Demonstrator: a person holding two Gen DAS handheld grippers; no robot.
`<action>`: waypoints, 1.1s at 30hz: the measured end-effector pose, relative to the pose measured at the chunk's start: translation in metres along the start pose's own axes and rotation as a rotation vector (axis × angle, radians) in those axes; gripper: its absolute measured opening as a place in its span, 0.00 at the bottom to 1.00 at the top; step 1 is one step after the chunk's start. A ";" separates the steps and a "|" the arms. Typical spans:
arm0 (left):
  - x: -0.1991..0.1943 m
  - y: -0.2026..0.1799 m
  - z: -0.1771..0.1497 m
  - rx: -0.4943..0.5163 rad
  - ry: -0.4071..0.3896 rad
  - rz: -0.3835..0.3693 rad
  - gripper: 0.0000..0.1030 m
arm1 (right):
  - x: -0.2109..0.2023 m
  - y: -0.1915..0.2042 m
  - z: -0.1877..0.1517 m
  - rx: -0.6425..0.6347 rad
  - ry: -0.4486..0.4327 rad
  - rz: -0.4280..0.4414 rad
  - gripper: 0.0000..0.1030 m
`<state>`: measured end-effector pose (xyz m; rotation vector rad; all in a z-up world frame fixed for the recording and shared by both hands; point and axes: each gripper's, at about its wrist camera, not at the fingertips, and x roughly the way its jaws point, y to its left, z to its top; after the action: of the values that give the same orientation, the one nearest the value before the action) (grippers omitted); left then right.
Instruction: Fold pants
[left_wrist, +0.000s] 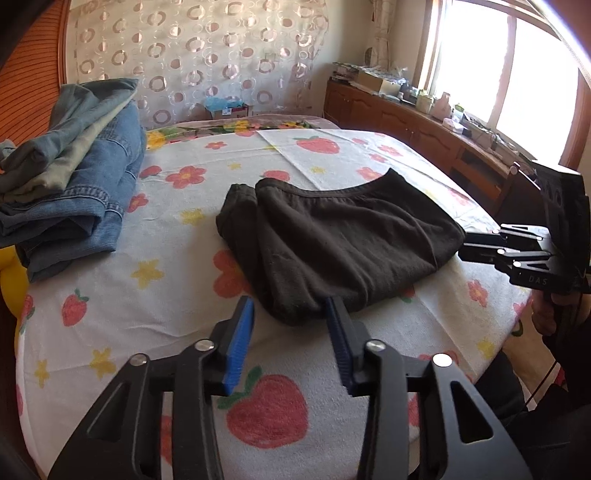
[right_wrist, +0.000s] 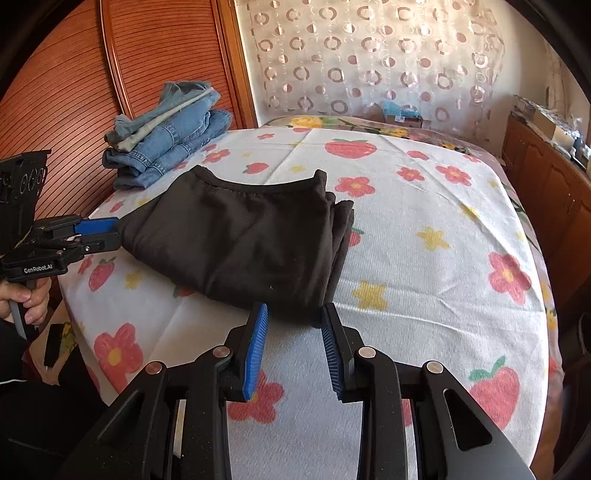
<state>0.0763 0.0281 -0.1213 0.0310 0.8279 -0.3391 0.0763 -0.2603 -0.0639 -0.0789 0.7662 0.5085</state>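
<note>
1. Left gripper (left_wrist: 290, 310): blue pads spread, nothing pinched; the near edge of the pants (left_wrist: 332, 240) lies at its fingertips, the inner pad touching or just beside the cloth. Seen from the right wrist view, its body reads "GenRobot.AI", and a hand (right_wrist: 26, 299) grips its handle.
2. Right gripper (right_wrist: 295, 314): pads likewise spread and empty; the pants' near corner sits at the tips, with contact not clear. From the left wrist view, its body reads "DAS".
3. Pants: black, folded into a compact stack, waistband on the far side, lying on the bed (left_wrist: 110, 325) near its front edge, between the two grippers.
4. Bed cover: white with strawberries, flowers and stars. Open cover lies in front of the pants, and a wide free stretch runs to the right of them in the right wrist view.
5. Jeans (left_wrist: 74, 177): a folded pile at the bed's far left corner, well apart from the pants.
6. Cabinet (left_wrist: 424, 129): runs along the bed's right edge under the window; its top is cluttered.
7. Curtain (right_wrist: 369, 62): ring-patterned, behind the bed's far edge; a small box (left_wrist: 231, 109) with unreadable print stands before it.
</note>
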 end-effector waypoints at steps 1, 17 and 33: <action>0.002 0.000 -0.001 0.000 0.004 -0.004 0.31 | 0.001 -0.001 0.000 0.002 0.002 -0.002 0.30; -0.004 0.002 0.001 -0.019 0.013 0.014 0.11 | -0.003 -0.013 -0.006 0.024 -0.008 -0.019 0.02; -0.004 0.000 0.015 -0.014 -0.003 0.079 0.49 | -0.024 -0.004 0.002 0.017 -0.075 -0.004 0.16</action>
<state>0.0843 0.0265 -0.1084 0.0499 0.8240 -0.2588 0.0650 -0.2729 -0.0465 -0.0450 0.6970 0.4982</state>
